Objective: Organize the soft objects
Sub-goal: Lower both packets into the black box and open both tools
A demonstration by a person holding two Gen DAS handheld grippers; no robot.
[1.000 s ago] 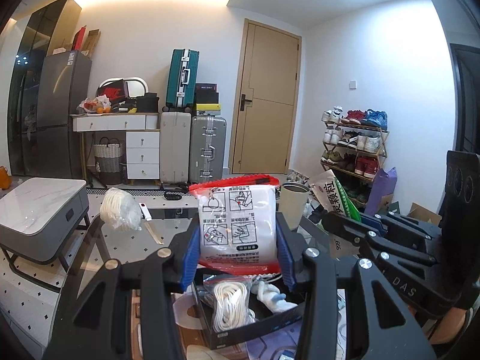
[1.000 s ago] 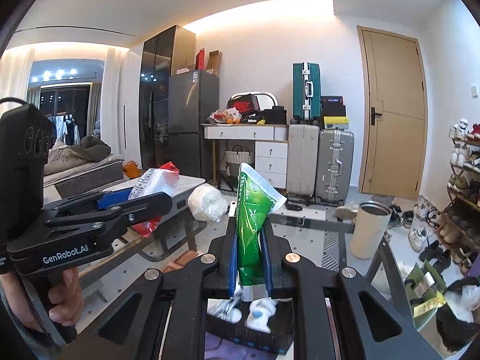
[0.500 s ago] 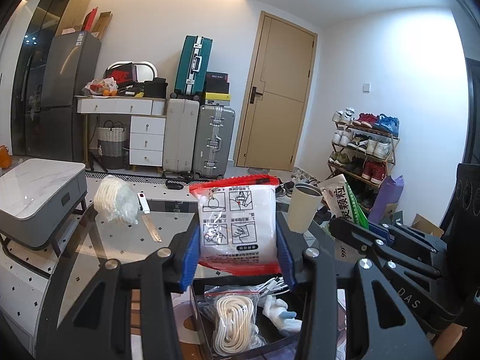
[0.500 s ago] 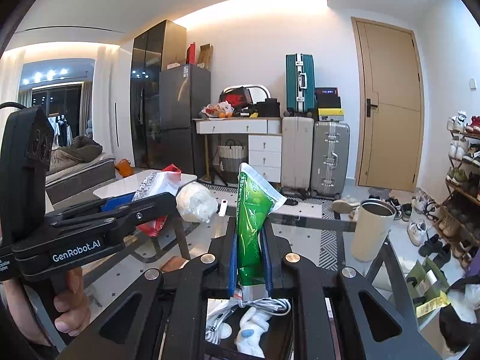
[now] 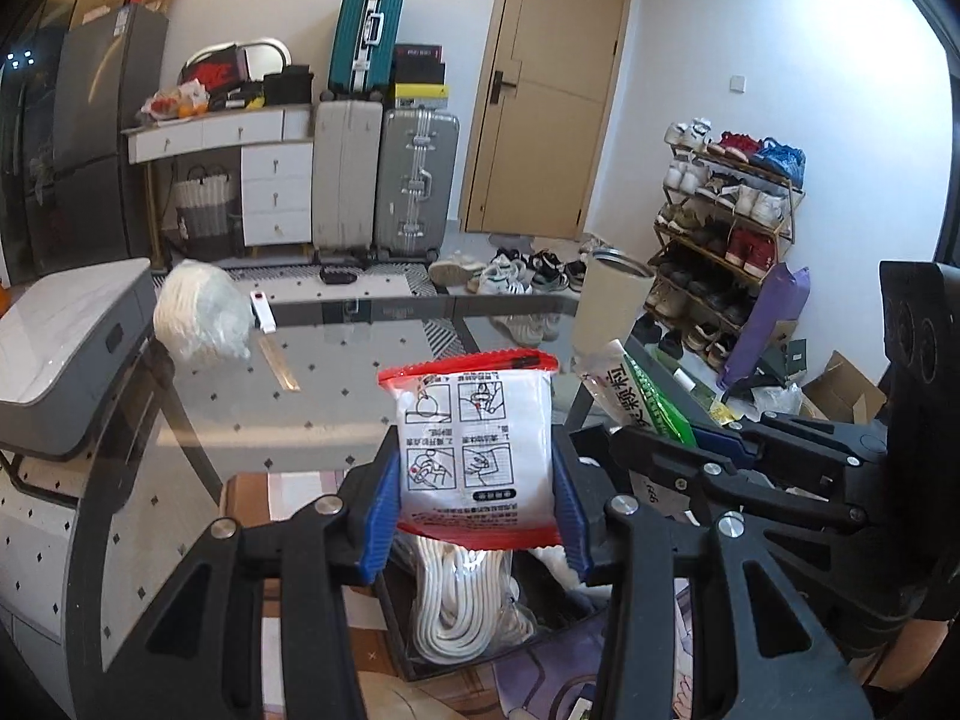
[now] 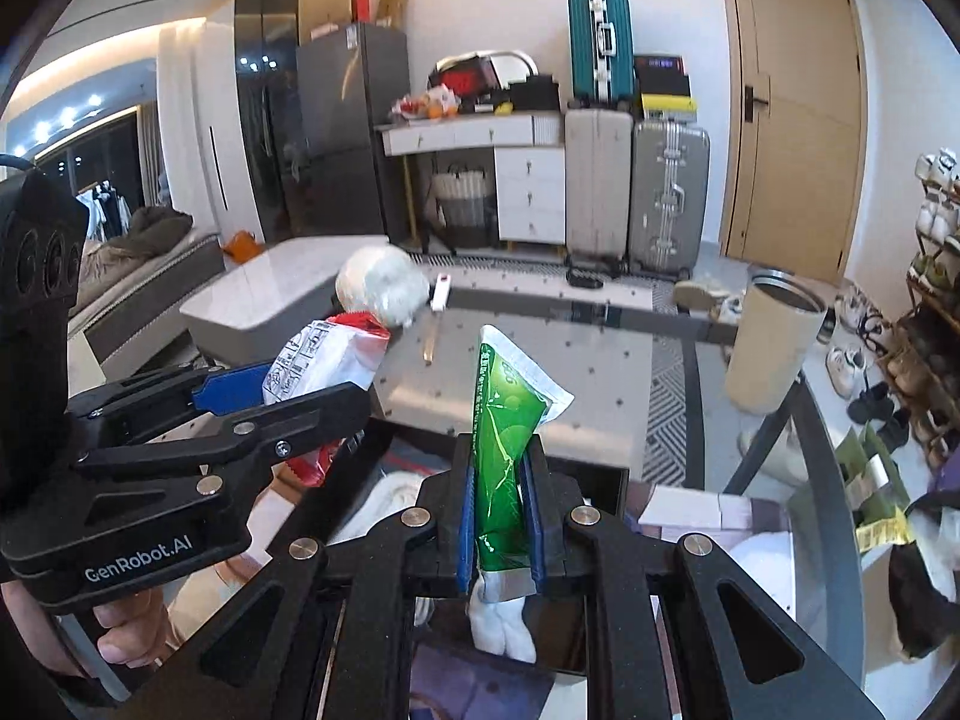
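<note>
My left gripper [image 5: 474, 504] is shut on a white packet with red edges [image 5: 474, 450], held upright between the blue pads. Below it a black open box [image 5: 420, 660] holds a bagged coil of white rope [image 5: 462, 600]. My right gripper [image 6: 503, 516] is shut on a green pouch [image 6: 504, 420], also upright, above the same box, where a white soft item [image 6: 501, 618] lies. In the right wrist view the left gripper [image 6: 336, 396] and its red-edged packet [image 6: 324, 354] show at left. The right gripper's green pouch [image 5: 642, 396] shows at right in the left wrist view.
A glass table [image 5: 336, 396] carries a bagged white bundle [image 5: 198, 318], a small knife [image 5: 270, 336] and a beige cup [image 6: 774, 348]. A grey low table [image 5: 66, 348] stands at left. Suitcases, drawers and a shoe rack [image 5: 726, 210] line the far walls.
Both grippers have moved forward and tipped downward over the box, each keeping its packet. The rope and white items in the box now sit closer beneath the fingers.
</note>
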